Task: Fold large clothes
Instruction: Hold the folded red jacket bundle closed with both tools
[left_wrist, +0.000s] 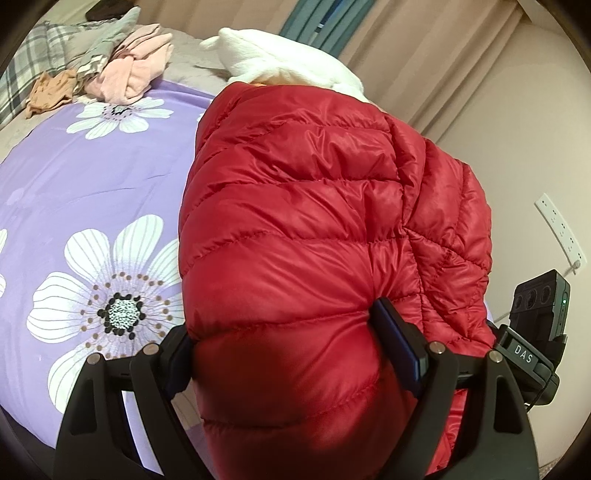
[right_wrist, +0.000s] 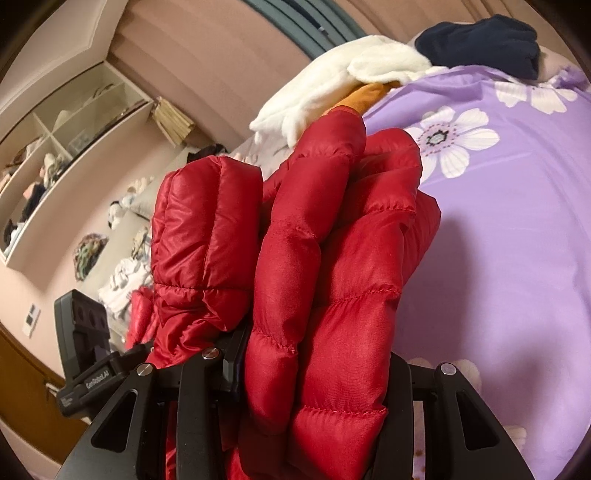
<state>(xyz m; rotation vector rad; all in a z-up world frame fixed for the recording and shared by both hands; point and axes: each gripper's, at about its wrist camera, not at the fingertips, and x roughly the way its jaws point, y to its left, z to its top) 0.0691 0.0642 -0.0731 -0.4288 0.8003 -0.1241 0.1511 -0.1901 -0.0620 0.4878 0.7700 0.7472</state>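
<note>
Tongs, left (left_wrist: 284, 350): jaws wide, a thick fold of the red down jacket (left_wrist: 314, 229) packed between them, pads pressed into the quilting. Tongs, right (right_wrist: 314, 373): jaws about half apart, clamped on a bunched section of the same jacket, which fills the middle of the right wrist view. Jacket is held up over the bed, above the purple duvet (left_wrist: 92, 184) with white flower print.

Surroundings: white fleece garment (left_wrist: 280, 55) lies just behind the jacket, an orange-brown piece showing under its edge. Pink clothes (left_wrist: 136, 70) and a grey plaid garment (left_wrist: 44, 55) are heaped at the far side, well apart. Dark navy garment (right_wrist: 480, 44) sits beyond the fleece. Wall shelf (right_wrist: 66, 147) and curtains (left_wrist: 424, 44) lie behind.

Jacket bulk hides most of the bed ahead of both tongs.
</note>
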